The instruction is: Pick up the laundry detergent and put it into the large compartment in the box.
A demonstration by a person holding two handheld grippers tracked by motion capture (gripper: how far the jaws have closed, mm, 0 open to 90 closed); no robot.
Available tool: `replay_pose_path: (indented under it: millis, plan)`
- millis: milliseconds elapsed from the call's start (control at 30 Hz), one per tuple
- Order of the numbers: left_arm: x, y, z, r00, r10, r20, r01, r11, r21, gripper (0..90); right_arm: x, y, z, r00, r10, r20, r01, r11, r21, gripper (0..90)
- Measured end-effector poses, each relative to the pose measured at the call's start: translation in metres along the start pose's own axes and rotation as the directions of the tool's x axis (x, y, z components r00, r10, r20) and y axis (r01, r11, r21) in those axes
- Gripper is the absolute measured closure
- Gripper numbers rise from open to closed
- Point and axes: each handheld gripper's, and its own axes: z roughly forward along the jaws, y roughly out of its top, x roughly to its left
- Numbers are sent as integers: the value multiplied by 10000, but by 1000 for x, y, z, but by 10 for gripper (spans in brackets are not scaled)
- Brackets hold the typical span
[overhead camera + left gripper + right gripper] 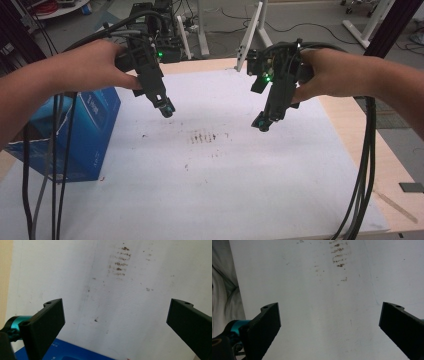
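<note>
Seemingly we had nothing under way: left tongs point(167, 108) and right tongs point(262, 123) hung with jaws wide apart, holding nothing, above the stained white sheet point(225, 175) on the bench point(390, 165), blue box point(85, 135) untouched, with no set object.

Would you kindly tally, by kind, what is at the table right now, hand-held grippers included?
Hand-held grippers: 2, the left gripper and the right gripper, both open
Blue cardboard boxes: 1, the blue box
White table covers: 1, the stained white sheet
Total: 4
</note>
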Motion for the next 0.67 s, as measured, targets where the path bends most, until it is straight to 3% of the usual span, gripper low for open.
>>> replay_pose_path:
  millis: [467,667]
  plan:
    - [-2,-4,1,10000,19,11,-19,10000,9,17,2,2,0,10000,27,12,-27,10000,58,28]
    - [-1,-6,1,9999,-135,-49,133,9994,-316,17,4,2,-1,10000,48,35,-48,10000,14,28]
